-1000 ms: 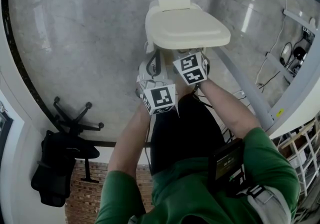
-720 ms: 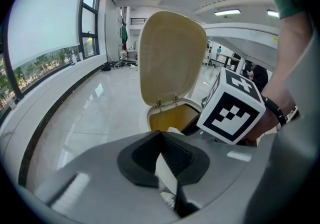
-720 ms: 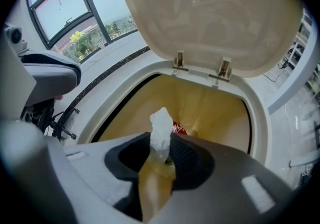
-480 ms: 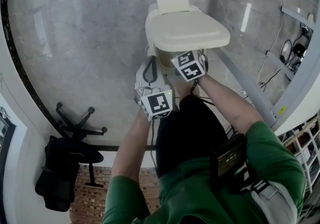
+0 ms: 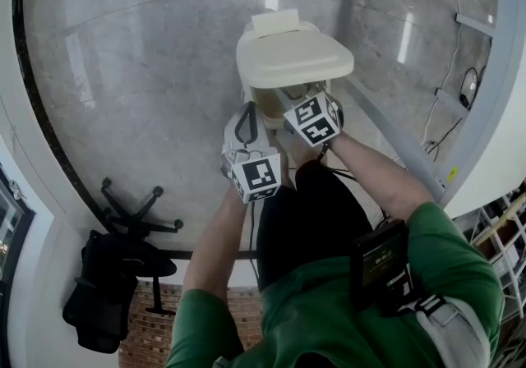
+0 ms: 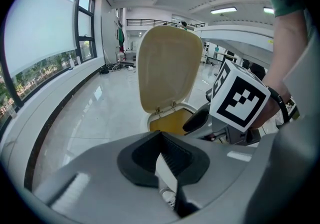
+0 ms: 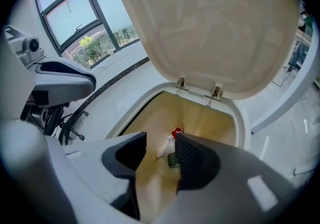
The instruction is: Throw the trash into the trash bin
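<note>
The cream trash bin (image 5: 265, 101) stands on the floor with its lid (image 5: 292, 58) swung up. My right gripper (image 7: 160, 150) hangs open just above the bin's mouth (image 7: 200, 118), and nothing is between its pads. Down inside the bin lies trash (image 7: 171, 149): a crumpled white piece, a red bit and a green-labelled item. My left gripper (image 6: 161, 135) is held beside the right one, a little short of the bin (image 6: 170, 124). Its tips meet, and I see nothing held in them. In the head view both marker cubes, left (image 5: 255, 176) and right (image 5: 312, 118), sit close together by the bin.
A black office chair (image 5: 123, 276) stands on the polished floor to the left behind me. A grey curved rail (image 5: 394, 144) runs along the right of the bin. Tall windows (image 6: 45, 43) line the far left wall.
The head view has shifted a little. Both grippers stay close together at the bin's mouth, and the lid stays up.
</note>
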Tool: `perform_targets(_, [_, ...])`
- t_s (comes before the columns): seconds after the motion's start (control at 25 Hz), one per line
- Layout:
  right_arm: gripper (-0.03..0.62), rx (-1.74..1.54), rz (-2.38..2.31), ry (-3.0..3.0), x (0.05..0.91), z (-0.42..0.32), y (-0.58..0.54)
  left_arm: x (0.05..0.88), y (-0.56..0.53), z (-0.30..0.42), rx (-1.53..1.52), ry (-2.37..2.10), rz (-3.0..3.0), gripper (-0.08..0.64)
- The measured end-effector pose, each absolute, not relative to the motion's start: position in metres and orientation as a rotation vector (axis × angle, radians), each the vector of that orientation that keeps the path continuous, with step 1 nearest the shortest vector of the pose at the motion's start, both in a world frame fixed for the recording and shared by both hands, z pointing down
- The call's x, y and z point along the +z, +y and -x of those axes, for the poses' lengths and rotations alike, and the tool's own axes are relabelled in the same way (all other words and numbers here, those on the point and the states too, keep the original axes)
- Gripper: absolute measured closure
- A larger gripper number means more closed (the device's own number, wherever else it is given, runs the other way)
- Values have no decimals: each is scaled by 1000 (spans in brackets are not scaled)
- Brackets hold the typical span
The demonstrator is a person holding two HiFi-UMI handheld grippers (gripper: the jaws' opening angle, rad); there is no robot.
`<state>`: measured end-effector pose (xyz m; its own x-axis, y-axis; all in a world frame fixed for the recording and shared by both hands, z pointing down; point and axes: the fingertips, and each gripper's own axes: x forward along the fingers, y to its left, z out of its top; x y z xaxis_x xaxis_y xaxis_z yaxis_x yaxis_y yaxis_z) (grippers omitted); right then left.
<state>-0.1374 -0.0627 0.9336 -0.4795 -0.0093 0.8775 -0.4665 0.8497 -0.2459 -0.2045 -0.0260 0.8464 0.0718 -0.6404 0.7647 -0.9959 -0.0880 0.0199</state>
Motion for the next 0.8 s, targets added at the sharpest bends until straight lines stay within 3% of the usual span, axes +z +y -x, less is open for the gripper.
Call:
perform_targets(0.4, [437,540,-386,-2099,830,120,-70,775,-49,185,801,-1627,-1871,555])
perform_targets(0.8, [537,508,-529,-2206,715,107,-81,677,-78,163,666,-1631,-2021,555])
